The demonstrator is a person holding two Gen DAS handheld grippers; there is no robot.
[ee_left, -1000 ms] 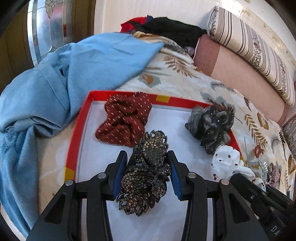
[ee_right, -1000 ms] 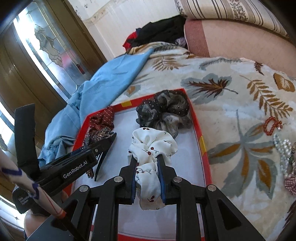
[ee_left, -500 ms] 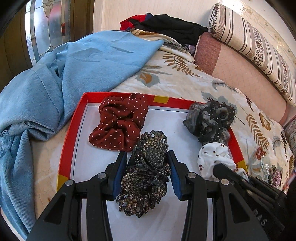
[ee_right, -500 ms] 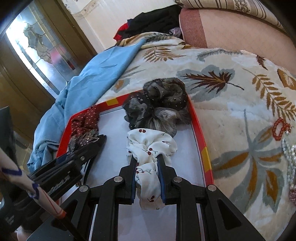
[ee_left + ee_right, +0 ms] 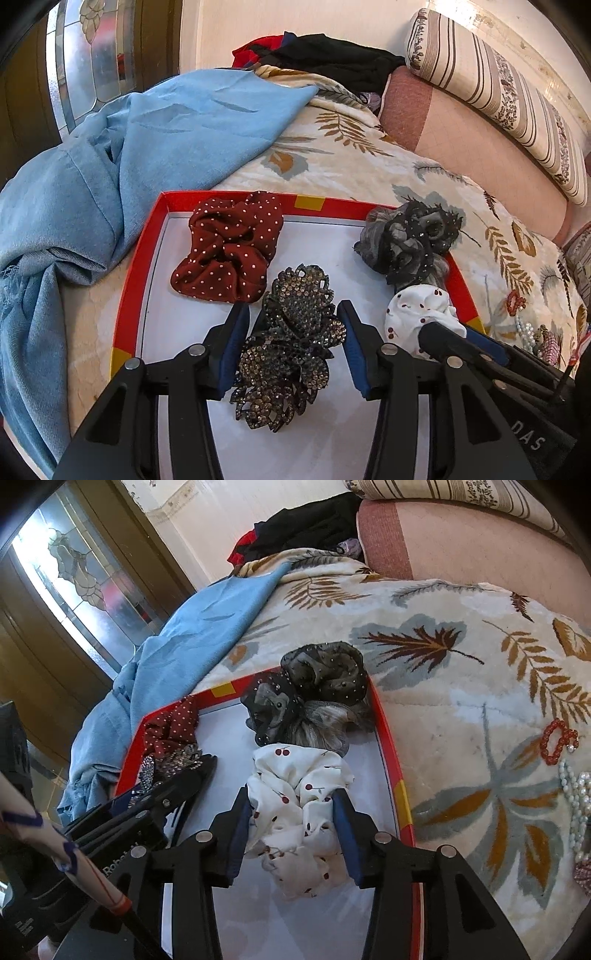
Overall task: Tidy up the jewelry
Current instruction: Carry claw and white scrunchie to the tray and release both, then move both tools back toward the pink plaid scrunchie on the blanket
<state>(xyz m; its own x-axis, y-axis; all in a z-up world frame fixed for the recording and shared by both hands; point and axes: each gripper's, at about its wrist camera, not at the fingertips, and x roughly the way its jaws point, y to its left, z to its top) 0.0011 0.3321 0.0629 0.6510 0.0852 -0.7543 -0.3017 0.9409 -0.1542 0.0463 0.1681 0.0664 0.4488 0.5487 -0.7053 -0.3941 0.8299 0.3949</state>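
Both tools are letting go over the red-rimmed tray [image 5: 127, 295] on the bed. The left tool [image 5: 291, 345] is opening around the rhinestone hair clip [image 5: 291, 343], at six o'clock from the maroon scrunchie [image 5: 229, 247]. The right tool [image 5: 291, 830] is opening off the cherry-print scrunchie [image 5: 299, 805]. Fabric could snag a pad as it withdraws and be dragged out.

Bright window daylight, fisheye-curved edges
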